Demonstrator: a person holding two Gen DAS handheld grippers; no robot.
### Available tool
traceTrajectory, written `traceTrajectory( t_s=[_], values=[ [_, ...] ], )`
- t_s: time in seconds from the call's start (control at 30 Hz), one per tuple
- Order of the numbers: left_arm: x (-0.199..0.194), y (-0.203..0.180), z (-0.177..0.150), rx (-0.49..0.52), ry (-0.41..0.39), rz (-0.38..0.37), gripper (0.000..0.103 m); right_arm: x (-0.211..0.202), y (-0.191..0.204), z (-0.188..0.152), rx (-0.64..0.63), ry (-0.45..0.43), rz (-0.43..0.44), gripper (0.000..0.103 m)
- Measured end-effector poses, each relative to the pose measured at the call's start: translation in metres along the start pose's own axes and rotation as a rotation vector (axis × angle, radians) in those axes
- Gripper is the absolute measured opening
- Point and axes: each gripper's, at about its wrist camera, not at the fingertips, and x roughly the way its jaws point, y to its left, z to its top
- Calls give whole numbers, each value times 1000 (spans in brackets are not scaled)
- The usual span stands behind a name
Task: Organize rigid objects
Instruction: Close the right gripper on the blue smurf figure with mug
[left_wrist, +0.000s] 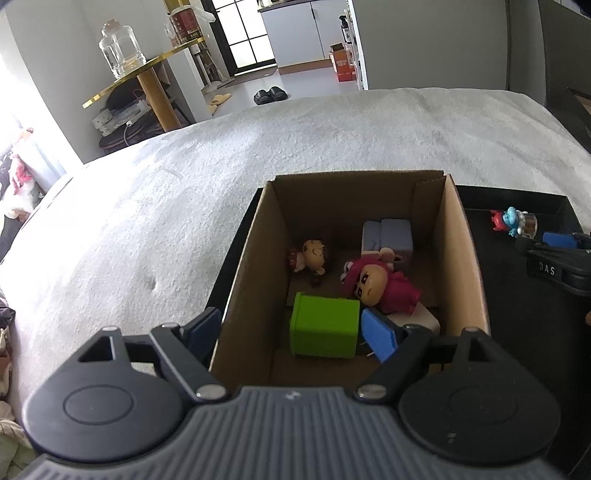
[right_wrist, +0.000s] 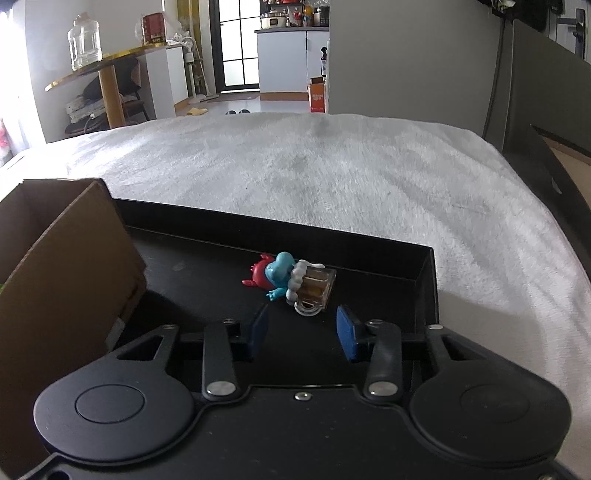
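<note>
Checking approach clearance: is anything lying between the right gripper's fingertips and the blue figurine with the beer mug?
Nothing. In the right wrist view only bare black tray floor lies between the open right gripper and the blue figurine.

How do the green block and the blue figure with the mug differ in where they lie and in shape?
The green block lies inside the cardboard box; the blue figure with the mug lies outside it, on the black tray. The block is plain and boxy; the figure is multicoloured and irregular. Neither is gripped.
</note>
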Motion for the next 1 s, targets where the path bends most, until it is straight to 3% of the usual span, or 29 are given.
traceTrajectory(
  t_s=[0.37, 0.6, 1.0],
  values=[
    [0, 5, 1, -20, -17, 1, 83, 16, 4, 1, -12, -17, 10, 47],
    [0, 10, 3, -31, -19, 6, 83, 17, 2, 2, -13, -28, -6, 41],
    [-14, 9, 6, -39, -45, -29, 83, -6, 1, -12, -34, 57, 4, 41]
  ],
)
